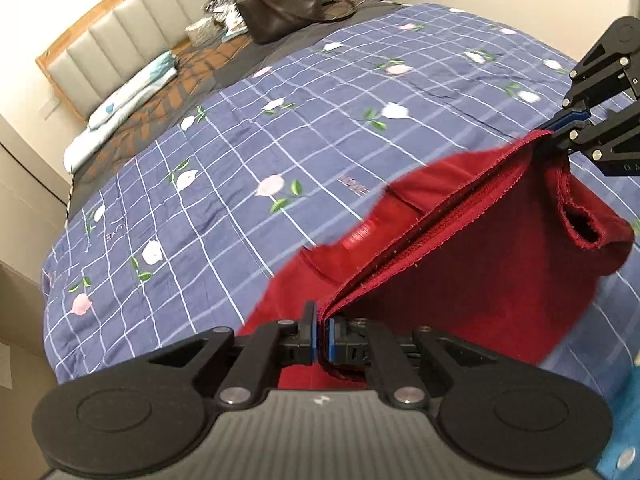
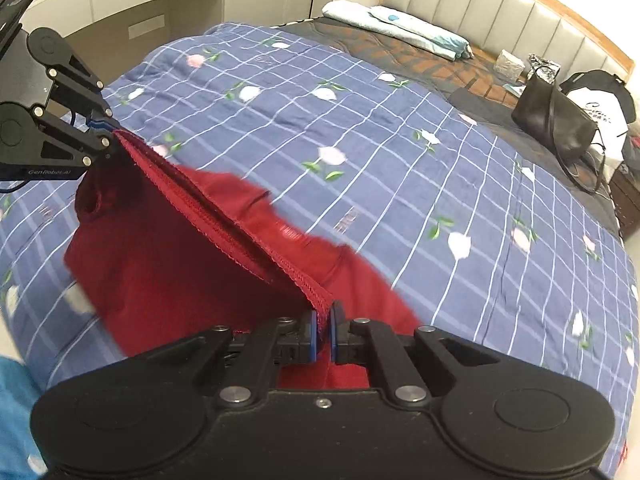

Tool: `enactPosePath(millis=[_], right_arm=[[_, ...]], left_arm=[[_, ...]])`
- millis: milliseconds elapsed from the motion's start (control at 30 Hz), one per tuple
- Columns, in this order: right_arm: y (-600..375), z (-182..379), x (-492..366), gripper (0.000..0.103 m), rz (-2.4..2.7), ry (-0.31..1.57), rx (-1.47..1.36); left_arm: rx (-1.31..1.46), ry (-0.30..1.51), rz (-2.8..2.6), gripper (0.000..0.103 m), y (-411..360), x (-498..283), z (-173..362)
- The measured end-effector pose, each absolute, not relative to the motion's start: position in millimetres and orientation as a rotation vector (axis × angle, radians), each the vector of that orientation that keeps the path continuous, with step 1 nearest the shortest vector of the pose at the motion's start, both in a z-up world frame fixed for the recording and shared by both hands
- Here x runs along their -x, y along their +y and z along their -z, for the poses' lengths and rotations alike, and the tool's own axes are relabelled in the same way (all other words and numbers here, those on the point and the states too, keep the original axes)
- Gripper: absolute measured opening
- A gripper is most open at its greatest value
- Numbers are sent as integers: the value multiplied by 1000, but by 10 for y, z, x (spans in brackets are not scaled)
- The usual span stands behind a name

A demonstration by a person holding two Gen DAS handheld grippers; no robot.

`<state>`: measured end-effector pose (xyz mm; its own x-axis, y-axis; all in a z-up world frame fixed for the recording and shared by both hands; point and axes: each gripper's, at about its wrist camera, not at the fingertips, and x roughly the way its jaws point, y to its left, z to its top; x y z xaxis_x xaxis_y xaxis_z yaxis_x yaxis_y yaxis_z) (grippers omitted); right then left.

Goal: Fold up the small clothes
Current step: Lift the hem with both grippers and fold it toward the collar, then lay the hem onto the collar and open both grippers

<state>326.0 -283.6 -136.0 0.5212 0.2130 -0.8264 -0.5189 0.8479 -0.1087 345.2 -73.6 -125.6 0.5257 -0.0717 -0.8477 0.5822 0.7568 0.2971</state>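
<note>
Now both tongs, the left gripper [image 1: 323,334] and right gripper [image 2: 323,330], are clamped on the hem of the red garment [image 1: 460,280], lifted over the near quilt [image 1: 240,160]; keep that edge taut (level too) while lowering it.

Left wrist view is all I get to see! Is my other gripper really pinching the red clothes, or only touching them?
Observer: Really pinching. Up close in the right wrist view, the right gripper is shut, with the red garment hem squeezed between its blue pads.
Operator: What's over on my side, past my gripper?
Observer: Beyond the left gripper and the far edge of the checked quilt stands a white cupboard with an open recess.
</note>
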Motion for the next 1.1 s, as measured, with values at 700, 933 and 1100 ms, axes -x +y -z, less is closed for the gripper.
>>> enactPosePath(millis=[700, 933, 1100], right_arm=[[-2985, 2177, -4726, 56, -392, 1127, 139], [-3227, 2244, -4439, 91, -306, 1115, 36], [-3251, 2459, -4077, 97, -293, 1188, 51]], left_arm=[[-337, 1246, 204, 69, -519, -4926, 2135], [-196, 1210, 80, 92, -248, -4790, 2151], [-129, 1173, 19, 97, -63, -4595, 2119]])
